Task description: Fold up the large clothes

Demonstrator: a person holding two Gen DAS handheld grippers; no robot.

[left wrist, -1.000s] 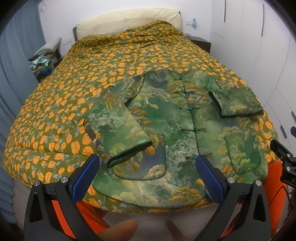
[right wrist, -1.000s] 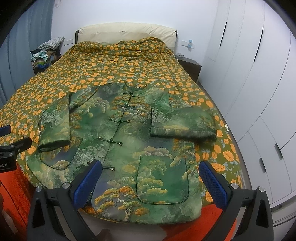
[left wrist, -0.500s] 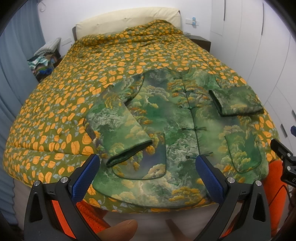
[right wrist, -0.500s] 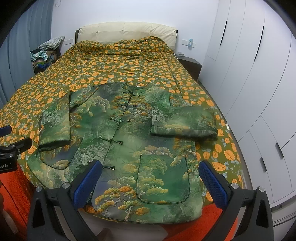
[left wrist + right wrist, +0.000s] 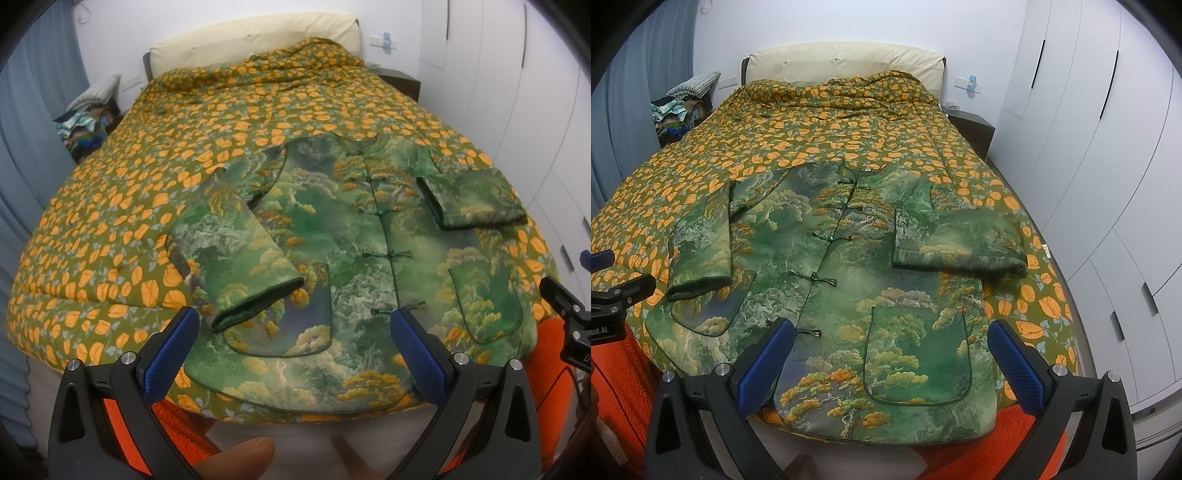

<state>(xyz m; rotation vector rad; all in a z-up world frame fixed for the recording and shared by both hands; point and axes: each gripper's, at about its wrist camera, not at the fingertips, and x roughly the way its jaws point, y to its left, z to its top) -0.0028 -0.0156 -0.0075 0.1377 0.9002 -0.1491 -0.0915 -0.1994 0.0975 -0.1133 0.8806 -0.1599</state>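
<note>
A green padded jacket (image 5: 354, 258) (image 5: 827, 266) with a tree-and-cloud print lies face up at the foot of the bed, buttoned down the middle. Both sleeves are folded in over the front: the left sleeve (image 5: 236, 258) (image 5: 700, 254) runs down toward its pocket, the right sleeve (image 5: 476, 199) (image 5: 960, 240) lies across the chest. My left gripper (image 5: 293, 354) hovers open above the hem, over the left pocket. My right gripper (image 5: 892, 363) hovers open above the right pocket (image 5: 916, 358). Neither holds anything.
An orange-leaf quilt (image 5: 831, 125) covers the bed, with a cream headboard (image 5: 846, 62) behind. White wardrobe doors (image 5: 1089, 147) run along the right. A pile of clothes (image 5: 676, 114) sits at the back left. An orange blanket (image 5: 997, 435) hangs at the bed's foot.
Both grippers have drifted very slightly; the jacket and its sleeves lie as before. Both stay open.
</note>
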